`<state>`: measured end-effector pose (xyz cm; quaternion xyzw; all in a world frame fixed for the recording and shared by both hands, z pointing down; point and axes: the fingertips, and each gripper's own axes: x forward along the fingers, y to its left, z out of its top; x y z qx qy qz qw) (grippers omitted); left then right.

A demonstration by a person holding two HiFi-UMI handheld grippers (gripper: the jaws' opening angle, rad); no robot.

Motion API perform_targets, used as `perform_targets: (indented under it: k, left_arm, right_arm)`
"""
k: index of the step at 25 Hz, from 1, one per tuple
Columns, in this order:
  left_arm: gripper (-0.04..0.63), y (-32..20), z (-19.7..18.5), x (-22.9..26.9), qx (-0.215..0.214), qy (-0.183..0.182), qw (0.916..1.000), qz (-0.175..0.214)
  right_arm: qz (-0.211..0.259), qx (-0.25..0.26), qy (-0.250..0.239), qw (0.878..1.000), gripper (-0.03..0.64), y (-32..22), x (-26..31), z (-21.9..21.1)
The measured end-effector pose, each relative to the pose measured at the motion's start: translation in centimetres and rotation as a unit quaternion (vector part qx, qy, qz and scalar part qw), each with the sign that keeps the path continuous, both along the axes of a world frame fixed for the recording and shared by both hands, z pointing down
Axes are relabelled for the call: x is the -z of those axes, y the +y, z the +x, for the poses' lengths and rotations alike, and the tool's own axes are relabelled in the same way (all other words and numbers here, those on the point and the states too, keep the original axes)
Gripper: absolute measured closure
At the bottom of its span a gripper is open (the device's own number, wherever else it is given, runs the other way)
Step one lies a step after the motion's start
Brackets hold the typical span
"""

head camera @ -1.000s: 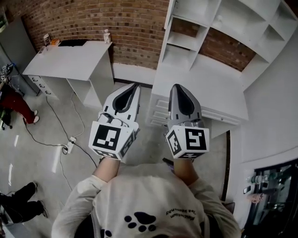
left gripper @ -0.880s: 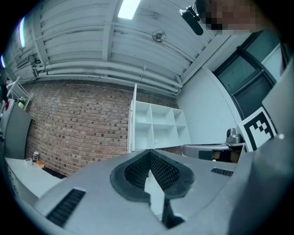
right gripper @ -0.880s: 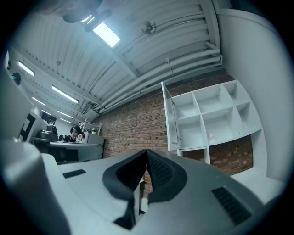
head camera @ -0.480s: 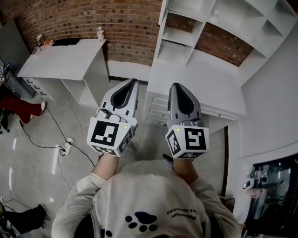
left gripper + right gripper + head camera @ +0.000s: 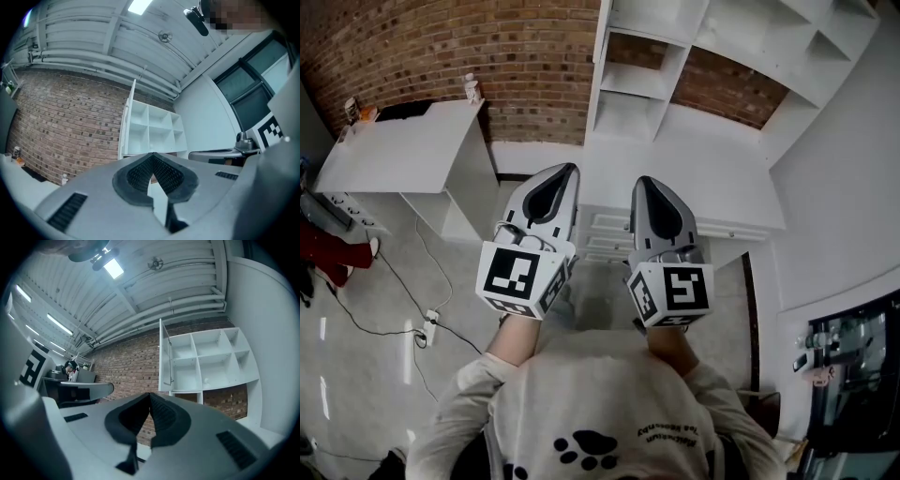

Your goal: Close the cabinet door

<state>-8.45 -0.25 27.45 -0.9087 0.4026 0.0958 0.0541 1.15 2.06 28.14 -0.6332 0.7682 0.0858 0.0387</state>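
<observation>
I have both grippers held out side by side ahead of the person's chest, apart from the furniture. The left gripper (image 5: 567, 171) has its jaws pressed together at the tips with nothing between them; its own view shows the ribbed pads (image 5: 139, 173) meeting in a point. The right gripper (image 5: 640, 182) is closed the same way and is also empty, its pads (image 5: 161, 413) touching at the tip. The cabinet (image 5: 211, 357) I care about is the white unit of open cubbies against the brick wall (image 5: 487, 47), rising over the back edge of a white worktop (image 5: 712, 173). Its cabinet door (image 5: 163, 348) stands swung out at the unit's left side, edge-on to the right gripper view, with a slim handle (image 5: 168, 377) on its inner face, and the cubbies beside it are all exposed. Neither gripper touches the door. Drawer fronts (image 5: 605, 234) run under the worktop's front edge, just past the gripper tips in the head view. Off to the left a separate white desk (image 5: 403, 145) stands against the same wall with a small bottle (image 5: 471, 87) at its far right corner, and a power strip (image 5: 427, 325) lies on the floor near it.
</observation>
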Motion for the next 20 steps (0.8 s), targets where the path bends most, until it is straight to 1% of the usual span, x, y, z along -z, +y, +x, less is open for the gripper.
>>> perform_targets:
  k: [4,9,15,20]
  left_arm:
    - [0.588,-4.9,1.4,0.2,-0.016,0.004,0.9999,0.000]
    - [0.588,-11.3,1.9,1.3,-0.030,0.015,0.9994,0.003]
    - [0.588,-17.5,3.2,2.2,-0.055,0.000,0.9984,0.015]
    - [0.588,-21.4,4.4,2.3,-0.078,-0.004,0.9969,0.014]
  right_arm:
    - [-0.003,-0.016,-0.003,1.000,0.606,-4.9,0.3,1.6]
    - [-0.012,-0.026,0.001,1.000,0.606,-10.8,0.4,2.2]
    - [-0.017,-0.057,-0.003,0.998,0.606,-16.2,0.6,3.3]
    - [-0.018,-0.069,-0.002,0.997,0.606,-20.1,0.8,3.7]
